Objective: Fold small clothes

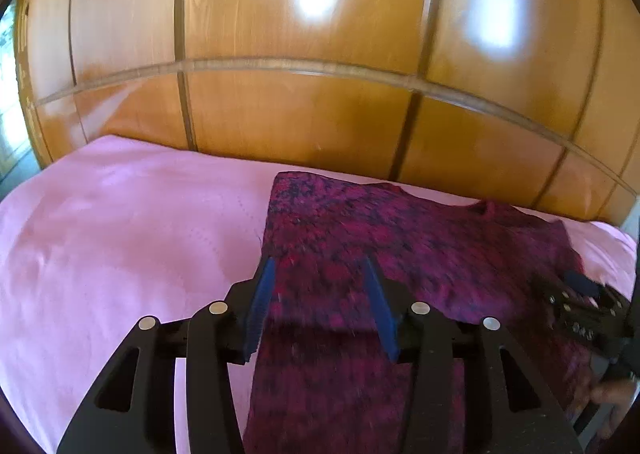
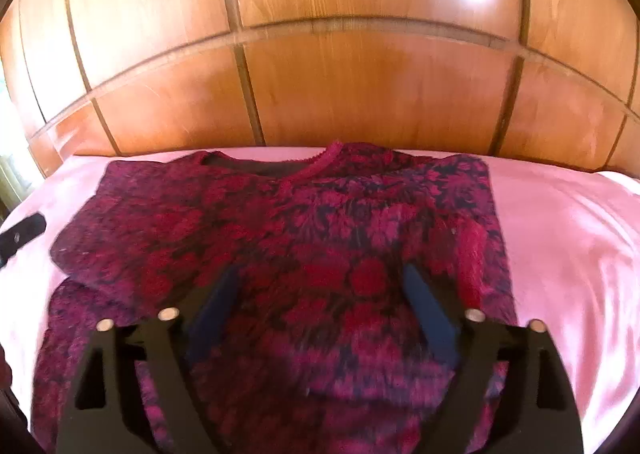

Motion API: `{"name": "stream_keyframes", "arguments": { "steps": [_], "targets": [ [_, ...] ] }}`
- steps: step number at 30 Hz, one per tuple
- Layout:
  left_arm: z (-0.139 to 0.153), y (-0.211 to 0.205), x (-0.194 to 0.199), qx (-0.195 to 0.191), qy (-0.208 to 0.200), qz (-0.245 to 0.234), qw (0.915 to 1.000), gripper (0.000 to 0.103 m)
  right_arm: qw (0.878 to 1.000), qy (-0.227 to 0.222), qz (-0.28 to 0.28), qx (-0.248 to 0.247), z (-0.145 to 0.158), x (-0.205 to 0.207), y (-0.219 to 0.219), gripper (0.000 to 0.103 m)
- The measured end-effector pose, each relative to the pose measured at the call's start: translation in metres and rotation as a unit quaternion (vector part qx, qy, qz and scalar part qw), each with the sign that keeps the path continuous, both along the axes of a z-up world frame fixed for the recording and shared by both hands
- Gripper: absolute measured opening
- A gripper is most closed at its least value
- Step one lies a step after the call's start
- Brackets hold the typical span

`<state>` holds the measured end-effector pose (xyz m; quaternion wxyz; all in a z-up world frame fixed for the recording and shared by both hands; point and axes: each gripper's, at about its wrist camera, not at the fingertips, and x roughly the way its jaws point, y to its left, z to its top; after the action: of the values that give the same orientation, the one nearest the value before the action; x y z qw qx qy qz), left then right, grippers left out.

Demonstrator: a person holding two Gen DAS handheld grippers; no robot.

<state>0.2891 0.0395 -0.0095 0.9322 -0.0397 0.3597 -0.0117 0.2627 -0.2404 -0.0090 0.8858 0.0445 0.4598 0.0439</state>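
Observation:
A small magenta top with a dark floral pattern (image 2: 320, 221) lies flat on a pink sheet (image 2: 560, 254), its neckline (image 2: 276, 169) toward the wooden wall. Its left side looks folded over onto the body (image 2: 104, 238). My right gripper (image 2: 320, 270) hovers above the middle of the top, jaws wide open, nothing pinched. My left gripper (image 1: 319, 260) is open over the left edge of the top (image 1: 360, 221); the cloth lies under the blue pads (image 1: 262, 294), not gripped. The right gripper (image 1: 580, 294) also shows at the right edge of the left wrist view.
Glossy wooden panels (image 1: 304, 109) rise straight behind the bed. Bare pink sheet (image 1: 120, 234) stretches left of the top, and more lies on its right. A black part of the left gripper (image 2: 24, 232) pokes in at the left. A hand (image 1: 612, 394) holds the right gripper.

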Motion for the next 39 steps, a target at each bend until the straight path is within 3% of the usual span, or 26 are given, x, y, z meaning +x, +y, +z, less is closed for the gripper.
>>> {"name": "stream_keyframes", "arguments": {
  "steps": [7,15,23,26,28,31,34,37,39],
  "targets": [
    [0.001,0.0,-0.045,-0.017,0.002,-0.014,0.9998,0.045,0.999,0.011,-0.015,0.028,0.016,-0.044,-0.012,0.093],
    [-0.018,0.004,-0.083,-0.006,0.026,-0.021,0.9994,0.045,0.996,0.082,-0.021,0.026,-0.009,-0.092,-0.019,0.093],
    [-0.051,0.033,-0.126,-0.026,0.084,-0.02,0.996,0.045,0.997,0.068,-0.018,0.043,0.012,-0.144,-0.041,0.094],
    [-0.059,0.05,-0.148,-0.06,0.1,-0.025,0.9928,0.045,0.996,0.061,-0.036,0.054,0.022,-0.164,-0.062,0.093],
    [-0.065,0.058,-0.167,-0.084,0.117,-0.039,0.9888,0.045,0.995,0.07,-0.041,0.06,0.023,-0.178,-0.074,0.087],
    [-0.067,0.058,-0.19,-0.081,0.121,-0.063,0.9874,0.045,0.992,0.094,-0.044,0.068,0.019,-0.201,-0.087,0.079],
    [-0.066,0.059,-0.21,-0.08,0.134,-0.095,0.9832,0.045,0.989,0.119,-0.03,0.081,0.018,-0.223,-0.09,0.056],
    [-0.065,0.061,-0.223,-0.085,0.15,-0.118,0.9779,0.045,0.988,0.129,-0.018,0.077,0.022,-0.246,-0.089,0.048],
    [-0.064,0.061,-0.233,-0.082,0.161,-0.13,0.975,0.039,0.986,0.14,-0.016,0.087,0.025,-0.26,-0.088,0.043]
  ]
}}
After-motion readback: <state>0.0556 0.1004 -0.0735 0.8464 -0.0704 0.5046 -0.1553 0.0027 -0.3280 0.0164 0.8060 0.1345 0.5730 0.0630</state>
